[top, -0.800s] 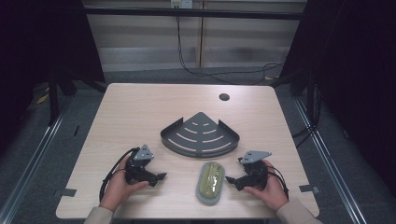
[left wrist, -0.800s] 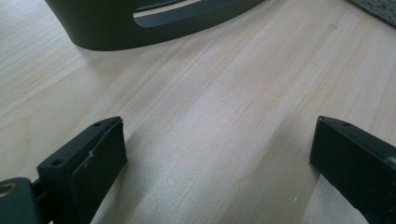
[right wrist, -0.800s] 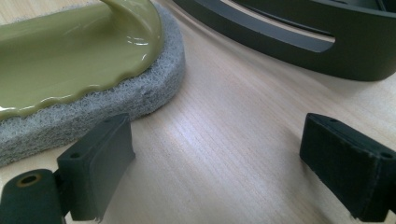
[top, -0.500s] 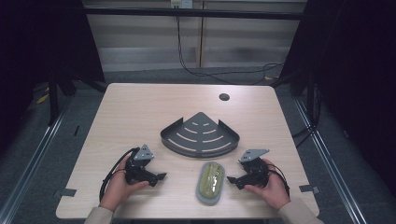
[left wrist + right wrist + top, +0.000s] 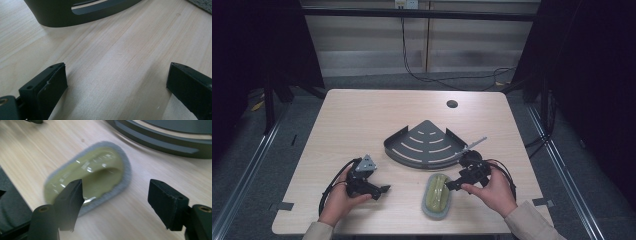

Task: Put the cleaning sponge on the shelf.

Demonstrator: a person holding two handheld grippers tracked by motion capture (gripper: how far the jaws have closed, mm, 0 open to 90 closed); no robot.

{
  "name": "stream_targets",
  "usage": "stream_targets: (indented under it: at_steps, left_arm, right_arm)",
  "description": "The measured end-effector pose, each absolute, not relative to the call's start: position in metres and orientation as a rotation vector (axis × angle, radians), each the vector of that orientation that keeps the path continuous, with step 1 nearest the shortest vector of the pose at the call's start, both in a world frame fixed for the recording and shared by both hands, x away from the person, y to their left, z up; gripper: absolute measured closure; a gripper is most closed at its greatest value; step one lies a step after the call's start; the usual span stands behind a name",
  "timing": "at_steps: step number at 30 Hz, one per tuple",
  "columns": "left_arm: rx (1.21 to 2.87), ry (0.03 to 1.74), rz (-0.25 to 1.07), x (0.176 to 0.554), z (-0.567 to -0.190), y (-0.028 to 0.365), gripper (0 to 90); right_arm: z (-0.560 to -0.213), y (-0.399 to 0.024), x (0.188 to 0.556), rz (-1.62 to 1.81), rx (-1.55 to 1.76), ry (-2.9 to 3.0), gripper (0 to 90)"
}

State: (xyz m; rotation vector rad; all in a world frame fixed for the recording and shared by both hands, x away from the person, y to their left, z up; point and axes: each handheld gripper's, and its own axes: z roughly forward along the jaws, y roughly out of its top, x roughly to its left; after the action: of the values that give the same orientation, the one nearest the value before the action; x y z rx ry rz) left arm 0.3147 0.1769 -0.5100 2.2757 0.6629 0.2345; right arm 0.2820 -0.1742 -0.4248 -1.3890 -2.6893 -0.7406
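- pale wood-grain table with a round hole near its far edge, grey floor and dark surrounds around it.
- green scrubber lies flat near the front edge, just before the dark corner shelf.
- right gripper sits beside the scrubber, jaws parted, gripping nothing.
- left gripper rests on bare wood, jaws spread.

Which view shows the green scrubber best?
The right gripper view: the green scrubber fills the frame, glossy top and grey felt rim clear. The high view shows it small but whole. The left gripper view catches perhaps a grey sliver at its top right corner.
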Motion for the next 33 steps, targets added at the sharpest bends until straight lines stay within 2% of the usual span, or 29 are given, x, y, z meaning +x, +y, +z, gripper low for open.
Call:
stream_targets:
  at_steps: [9, 14, 16, 18, 20, 23, 24, 25, 26, 27, 28, 33]
  left_arm:
    - [2.276, 0.662, 0.235, 0.315, -0.51, 0.177, 2.5]
    - [2.277, 0.662, 0.235, 0.315, -0.51, 0.177, 2.5]
    - [2.276, 0.662, 0.235, 0.315, -0.51, 0.177, 2.5]
    - [2.276, 0.662, 0.235, 0.315, -0.51, 0.177, 2.5]
    - [2.276, 0.662, 0.234, 0.315, -0.51, 0.177, 2.5]
    - [2.277, 0.663, 0.233, 0.315, -0.51, 0.177, 2.5]
    - [2.276, 0.662, 0.234, 0.315, -0.51, 0.177, 2.5]
    - [2.276, 0.662, 0.234, 0.315, -0.51, 0.177, 2.5]
    - [2.276, 0.662, 0.235, 0.315, -0.51, 0.177, 2.5]
    - [2.276, 0.662, 0.235, 0.315, -0.51, 0.177, 2.5]
    - [2.275, 0.663, 0.235, 0.315, -0.51, 0.177, 2.5]
    - [2.275, 0.663, 0.234, 0.315, -0.51, 0.177, 2.5]
  right_arm:
    - [-0.421, -0.136, 0.286, -0.629, -1.368, -2.697, 30.7]
    - [-0.429, -0.125, 0.287, -0.583, -1.384, -2.697, 27.6]
    - [-0.431, -0.124, 0.287, -0.55, -1.373, -2.722, 34.3]
    - [-0.434, -0.125, 0.287, -0.519, -1.383, -2.711, 37.0]
    - [-0.435, -0.125, 0.285, -0.491, -1.351, -2.718, 47.4]
    - [-0.434, -0.126, 0.285, -0.481, -1.329, -2.74, 51.8]
    - [-0.432, -0.127, 0.284, -0.456, -1.314, -2.756, 59.0]
    - [-0.432, -0.127, 0.284, -0.456, -1.314, -2.756, 59.0]
    - [-0.429, -0.128, 0.282, -0.435, -1.298, -2.772, 66.4]
    - [-0.429, -0.128, 0.282, -0.435, -1.298, -2.772, 66.4]
    - [-0.429, -0.13, 0.282, -0.427, -1.277, -2.794, 70.8]
    - [-0.425, -0.133, 0.283, -0.39, -1.244, -2.834, 71.4]
